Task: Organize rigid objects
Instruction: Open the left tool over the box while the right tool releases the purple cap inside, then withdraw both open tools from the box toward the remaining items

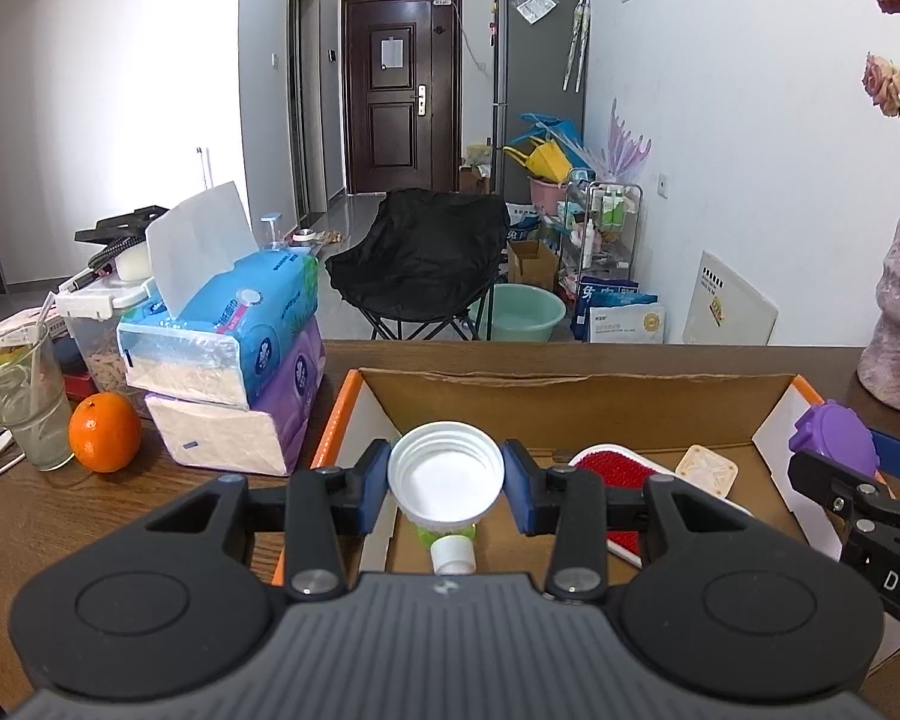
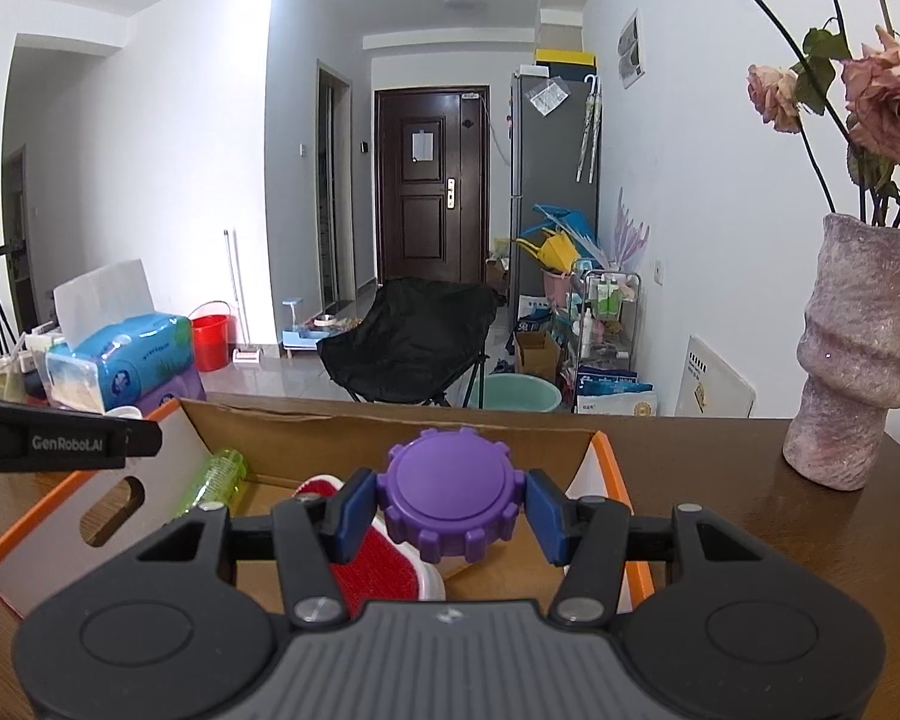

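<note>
Left hand-held gripper (image 1: 445, 483) clamped a white threaded plastic cap (image 1: 445, 474) at frame centre, above the open cardboard box (image 1: 570, 387); right hand-held gripper (image 2: 447, 507) clamped a purple notched plastic lid (image 2: 447, 495). A red brush (image 1: 615, 471) and green bottle (image 2: 219, 477) already lay inside; both lids remained unplaced.

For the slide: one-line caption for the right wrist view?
Right gripper holds a purple cap over a cardboard box containing a red brush and green bottle.

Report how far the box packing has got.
Done: red brush, green bottle and cream square piece lie in the cardboard box. In hand: left gripper holds a white cap, right gripper a purple lid. Left: setting both down.
</note>
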A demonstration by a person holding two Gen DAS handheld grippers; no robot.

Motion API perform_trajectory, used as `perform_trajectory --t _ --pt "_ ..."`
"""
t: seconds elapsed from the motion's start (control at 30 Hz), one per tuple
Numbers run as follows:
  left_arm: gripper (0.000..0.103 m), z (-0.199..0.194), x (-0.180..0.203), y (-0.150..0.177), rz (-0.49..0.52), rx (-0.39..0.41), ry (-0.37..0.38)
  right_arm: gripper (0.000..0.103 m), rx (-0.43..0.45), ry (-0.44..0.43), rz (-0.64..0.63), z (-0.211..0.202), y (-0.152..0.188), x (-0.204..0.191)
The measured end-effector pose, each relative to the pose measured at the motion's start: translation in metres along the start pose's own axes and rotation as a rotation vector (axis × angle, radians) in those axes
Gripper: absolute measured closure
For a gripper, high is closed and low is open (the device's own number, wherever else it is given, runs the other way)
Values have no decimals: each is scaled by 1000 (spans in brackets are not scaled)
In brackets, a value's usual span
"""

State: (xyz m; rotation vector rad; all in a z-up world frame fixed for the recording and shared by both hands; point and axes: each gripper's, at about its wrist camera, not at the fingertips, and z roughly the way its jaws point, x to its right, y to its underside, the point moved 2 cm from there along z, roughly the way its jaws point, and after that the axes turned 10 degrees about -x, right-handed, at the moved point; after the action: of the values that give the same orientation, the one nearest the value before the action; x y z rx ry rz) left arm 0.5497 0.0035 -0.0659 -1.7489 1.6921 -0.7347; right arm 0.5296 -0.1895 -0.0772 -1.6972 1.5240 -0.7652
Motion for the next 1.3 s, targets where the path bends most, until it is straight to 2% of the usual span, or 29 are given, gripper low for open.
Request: perform_trajectory --t 0.2,0.27,0.3,0.33,0.37,0.4,0.43,0.5,0.83,1.3 --pt "61 -2 2 2 17 2 12 50 -8 -6 2 0 1 2" --pt "54 -2 1 1 11 3 10 48 -12 -7 4 1 0 2" --pt "38 -3 0 1 7 5 6 45 -15 -7 6 2 -1 3" --pt "18 -3 -1 0 1 9 1 31 -19 -9 9 2 -1 4" --pt "11 -4 -2 0 -5 17 -2 14 -18 -13 15 3 -2 6" --pt "2 -5 -3 0 -10 23 -10 8 -12 -9 21 2 -2 7" --pt "0 -6 -4 -1 -14 29 -21 3 -4 -4 27 1 -2 8" --pt "0 -6 -7 -2 -22 27 -30 0 5 1 34 -1 -3 9" --pt "0 -3 -12 -3 -42 4 -35 0 -7 4 40 0 -1 11" --pt "0 -15 -17 -1 -59 23 -38 0 18 6 36 -13 1 7"
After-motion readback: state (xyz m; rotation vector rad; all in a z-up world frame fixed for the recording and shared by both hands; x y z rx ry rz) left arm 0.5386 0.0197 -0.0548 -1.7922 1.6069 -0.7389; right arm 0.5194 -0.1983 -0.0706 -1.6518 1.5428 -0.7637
